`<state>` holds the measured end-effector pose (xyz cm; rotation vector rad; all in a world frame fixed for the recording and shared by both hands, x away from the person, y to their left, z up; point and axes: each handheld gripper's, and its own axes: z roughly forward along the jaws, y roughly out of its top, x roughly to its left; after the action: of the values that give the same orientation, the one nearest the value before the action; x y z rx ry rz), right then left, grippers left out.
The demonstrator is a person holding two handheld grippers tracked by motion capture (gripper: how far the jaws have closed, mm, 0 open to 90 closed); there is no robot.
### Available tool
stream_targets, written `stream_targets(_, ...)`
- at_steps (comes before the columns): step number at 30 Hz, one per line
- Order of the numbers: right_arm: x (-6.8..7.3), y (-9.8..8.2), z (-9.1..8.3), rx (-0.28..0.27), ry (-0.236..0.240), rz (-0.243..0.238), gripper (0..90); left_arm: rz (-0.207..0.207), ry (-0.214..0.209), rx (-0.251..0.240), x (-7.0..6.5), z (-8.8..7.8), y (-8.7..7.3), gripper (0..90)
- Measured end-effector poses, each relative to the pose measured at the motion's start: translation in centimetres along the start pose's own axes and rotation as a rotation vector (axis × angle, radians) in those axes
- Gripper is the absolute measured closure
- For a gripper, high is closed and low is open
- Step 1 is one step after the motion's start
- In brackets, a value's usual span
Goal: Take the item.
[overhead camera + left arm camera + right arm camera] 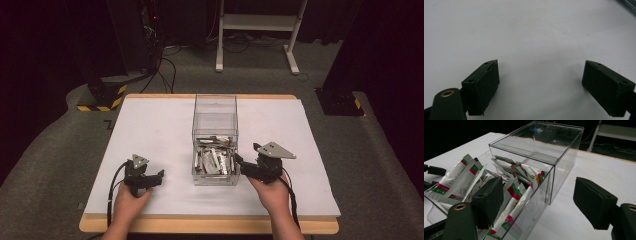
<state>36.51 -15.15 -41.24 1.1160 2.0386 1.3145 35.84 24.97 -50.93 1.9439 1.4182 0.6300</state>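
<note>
high view: both hand-held grippers, left [159, 175] and right [239, 160], released beside sachet-filled clear box [215, 112].

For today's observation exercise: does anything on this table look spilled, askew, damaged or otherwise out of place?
Nothing stands out. The clear box sits square on the white table, and the sachets lie jumbled but contained in its near compartment. The left claw rests open on bare table; the right claw is open beside the box.

Clear box [215, 120], two compartments, mid-tabletop before me: near one holds white sachets [214, 160] with red-green bands, leaning; far one empty.
</note>
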Motion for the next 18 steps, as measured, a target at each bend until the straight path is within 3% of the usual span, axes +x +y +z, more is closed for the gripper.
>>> stream_targets(18,0.84,0.35,0.94,0.004,0.042,-0.007,23.6,-0.003,-0.002,0.0,0.03,0.02,0.01,14.2)
